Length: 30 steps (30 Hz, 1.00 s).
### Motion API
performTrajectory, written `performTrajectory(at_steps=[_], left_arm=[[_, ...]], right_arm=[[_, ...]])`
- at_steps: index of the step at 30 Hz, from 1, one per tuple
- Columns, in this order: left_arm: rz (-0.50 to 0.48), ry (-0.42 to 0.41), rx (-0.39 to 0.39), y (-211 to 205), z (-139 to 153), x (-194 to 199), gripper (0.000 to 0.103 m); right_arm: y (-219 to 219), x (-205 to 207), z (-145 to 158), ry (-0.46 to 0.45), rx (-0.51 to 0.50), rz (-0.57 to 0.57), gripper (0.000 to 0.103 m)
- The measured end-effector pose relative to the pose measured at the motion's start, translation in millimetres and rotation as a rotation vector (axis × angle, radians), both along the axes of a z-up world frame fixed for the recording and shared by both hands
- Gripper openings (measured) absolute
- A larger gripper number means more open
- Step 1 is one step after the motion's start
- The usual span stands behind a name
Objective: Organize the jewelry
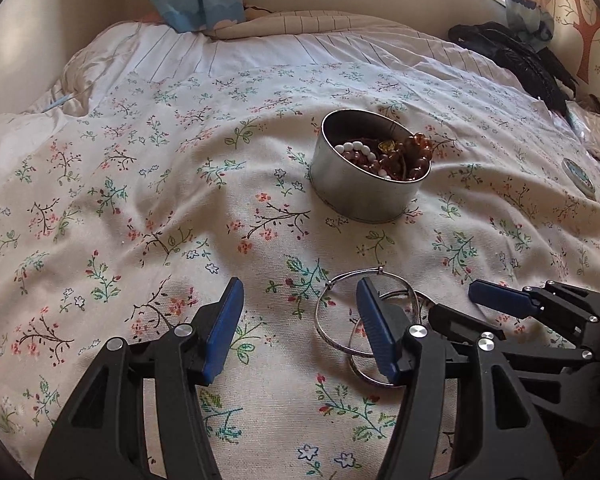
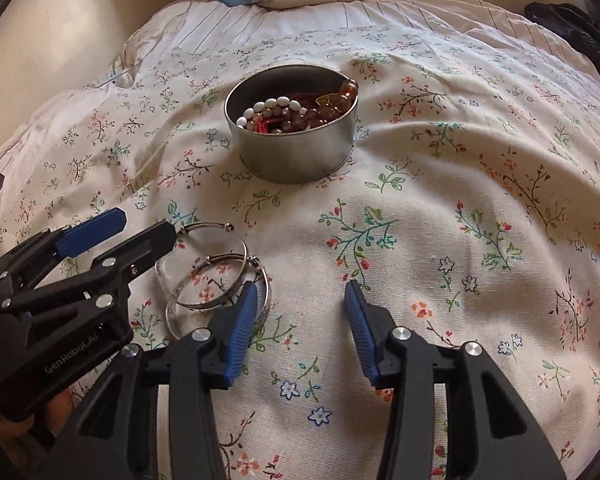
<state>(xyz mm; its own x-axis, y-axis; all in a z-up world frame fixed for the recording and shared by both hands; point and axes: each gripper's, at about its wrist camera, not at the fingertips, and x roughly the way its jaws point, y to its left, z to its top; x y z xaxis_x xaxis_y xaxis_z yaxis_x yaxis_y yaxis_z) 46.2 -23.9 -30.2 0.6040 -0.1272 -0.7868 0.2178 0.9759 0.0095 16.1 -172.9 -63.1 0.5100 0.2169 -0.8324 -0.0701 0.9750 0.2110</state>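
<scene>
Bangles (image 2: 216,276) of silver metal, apparently 3, overlap in a loose heap on the floral bedspread (image 2: 440,240), nearer the cameras than the round tin (image 2: 296,152). Left to right in the right wrist view: the left gripper (image 2: 148,226) reaches in from the left edge, its jaws apart with nothing between them and its black finger at the heap's far rim; the right gripper (image 2: 300,300) has jaws apart over bare cloth, its left pad (image 2: 244,320) overlapping the heap's near edge, whether touching cannot be told. Beyond, the tin stands upright and open, holding white and amber bead strings (image 2: 296,110).
</scene>
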Motion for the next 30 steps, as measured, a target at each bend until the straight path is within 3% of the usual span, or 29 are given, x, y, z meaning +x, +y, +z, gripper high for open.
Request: performTrajectory(at_steps=[9, 16, 19, 23, 24, 26, 28, 30], left_arm=[[0.01, 0.058, 0.059, 1, -15, 6, 0.056], [0.029, 0.055, 0.084, 2, -17, 5, 0.056], [0.018, 0.037, 0.108, -3, -15, 3, 0.056], [-0.027, 0.013, 0.153, -14, -15, -1, 0.056], [-0.037, 0.012, 0.16, -17, -15, -1, 0.056], [-0.048, 0.005, 0.16, -18, -14, -2, 0.056], [-0.053, 0.003, 0.151, -18, -13, -3, 0.056], [-0.059, 0.013, 0.14, -18, -13, -3, 0.056]], right_arm=[[-4, -5, 1, 0.004, 0.03, -0.001, 0.049], [-6, -10, 13, -0.059, -0.235, -0.116, 0.05], [-15, -9, 12, -0.056, -0.197, -0.133, 0.05], [-6, -3, 5, -0.043, -0.169, -0.063, 0.05], [-5, -1, 2, -0.02, -0.166, -0.056, 0.048], [-12, -1, 2, -0.01, -0.139, -0.086, 0.025], [-24, -3, 1, 0.002, -0.107, -0.128, 0.017], [-31, -5, 1, 0.006, -0.08, -0.147, 0.016]])
